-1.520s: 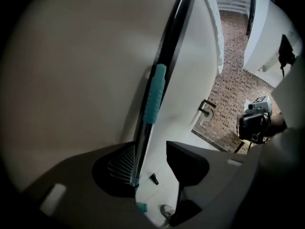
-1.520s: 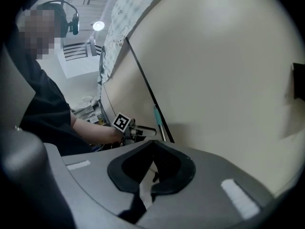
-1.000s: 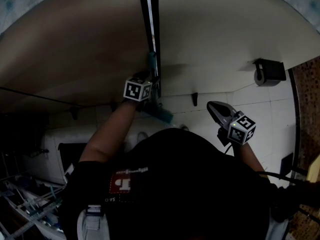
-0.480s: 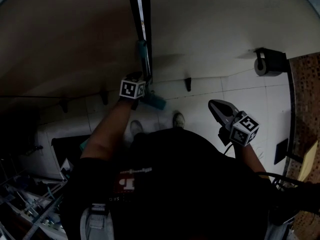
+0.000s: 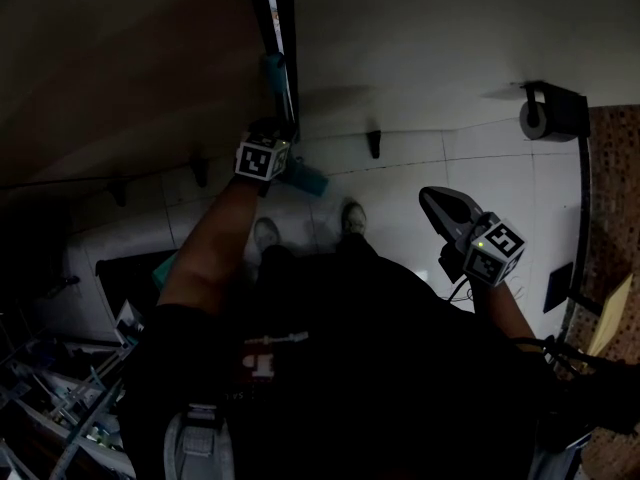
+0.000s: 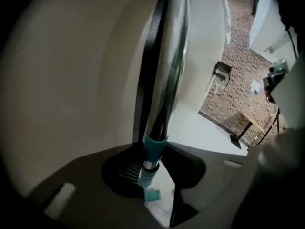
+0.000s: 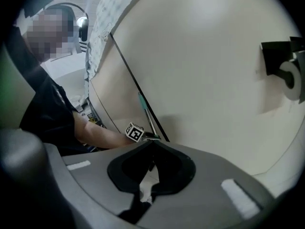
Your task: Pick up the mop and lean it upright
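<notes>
The mop stands upright against the pale wall; its dark metal handle (image 5: pixel 281 28) (image 6: pixel 167 70) has a teal collar (image 6: pixel 154 146), and the teal head (image 5: pixel 308 180) is down on the white tiled floor. My left gripper (image 5: pixel 283 133) (image 6: pixel 155 173) is around the handle and its jaws are closing. The ribbed left pad lies against the pole, while a gap shows on the right side. My right gripper (image 5: pixel 430 198) (image 7: pixel 151 165) hangs apart at the right, shut and empty. The right gripper view shows the handle (image 7: pixel 143 104) and the left gripper's marker cube (image 7: pixel 135 132).
A toilet-paper holder (image 5: pixel 548 118) (image 7: pixel 290 75) is fixed to the wall at the right, beside a brick surface (image 5: pixel 612 208). Small wall hooks (image 5: pixel 373 144) sit near the floor line. A white appliance (image 5: pixel 100 278) and a cluttered rack (image 5: pixel 60 408) fill the lower left. The person's shoes (image 5: pixel 353 218) are below the mop.
The head view has tipped, so more floor and the shoes show. My left gripper stays at the mop handle, a little higher in the picture. My right gripper has hardly moved.
</notes>
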Demonstrator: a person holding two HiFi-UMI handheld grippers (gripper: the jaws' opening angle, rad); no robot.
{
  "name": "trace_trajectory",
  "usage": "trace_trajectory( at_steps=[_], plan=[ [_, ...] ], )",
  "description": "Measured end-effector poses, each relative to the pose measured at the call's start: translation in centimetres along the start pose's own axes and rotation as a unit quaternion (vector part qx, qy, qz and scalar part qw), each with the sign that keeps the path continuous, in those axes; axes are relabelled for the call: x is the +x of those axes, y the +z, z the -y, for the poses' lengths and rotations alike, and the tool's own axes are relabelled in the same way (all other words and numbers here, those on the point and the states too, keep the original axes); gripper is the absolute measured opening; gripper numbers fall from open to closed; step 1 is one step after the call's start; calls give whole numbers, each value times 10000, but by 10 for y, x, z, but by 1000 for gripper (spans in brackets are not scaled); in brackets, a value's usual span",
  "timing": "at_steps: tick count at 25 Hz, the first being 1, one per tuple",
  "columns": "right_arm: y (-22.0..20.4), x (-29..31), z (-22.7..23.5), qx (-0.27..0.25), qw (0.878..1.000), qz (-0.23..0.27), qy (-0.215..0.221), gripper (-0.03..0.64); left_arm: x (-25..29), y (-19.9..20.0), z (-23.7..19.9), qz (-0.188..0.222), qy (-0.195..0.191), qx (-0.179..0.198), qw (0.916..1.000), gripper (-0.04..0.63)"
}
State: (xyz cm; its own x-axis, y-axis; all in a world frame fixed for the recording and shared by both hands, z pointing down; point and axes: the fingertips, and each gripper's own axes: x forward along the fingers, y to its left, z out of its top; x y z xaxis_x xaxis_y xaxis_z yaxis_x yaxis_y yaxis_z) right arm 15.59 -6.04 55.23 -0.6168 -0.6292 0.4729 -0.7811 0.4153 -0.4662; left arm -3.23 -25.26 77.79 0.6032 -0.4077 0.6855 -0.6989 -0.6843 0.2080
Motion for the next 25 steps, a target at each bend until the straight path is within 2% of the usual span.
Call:
trace_trajectory(
  at_steps=[3, 8, 11, 17, 25],
  plan=[
    [-5, 0, 3, 4, 10000, 2, 42, 14, -4, 5, 3, 48, 33, 211, 9998, 114],
    [-4, 0, 4, 27, 10000, 61, 65, 14, -17, -3, 20, -126, -127, 410, 9990, 112],
    [-1, 4, -2, 87, 9998, 107, 140, 14, -30, -10, 25, -187, -151, 464, 9986, 112],
    [1, 18, -10, -162, 9995, 28, 262, 14, -50, -19, 29, -273, -139, 551, 9980, 112],
    [16, 37, -24, -376, 9983, -41, 433, 14, -72, -7, 32, -128, -167, 517, 9984, 112]
  ],
)
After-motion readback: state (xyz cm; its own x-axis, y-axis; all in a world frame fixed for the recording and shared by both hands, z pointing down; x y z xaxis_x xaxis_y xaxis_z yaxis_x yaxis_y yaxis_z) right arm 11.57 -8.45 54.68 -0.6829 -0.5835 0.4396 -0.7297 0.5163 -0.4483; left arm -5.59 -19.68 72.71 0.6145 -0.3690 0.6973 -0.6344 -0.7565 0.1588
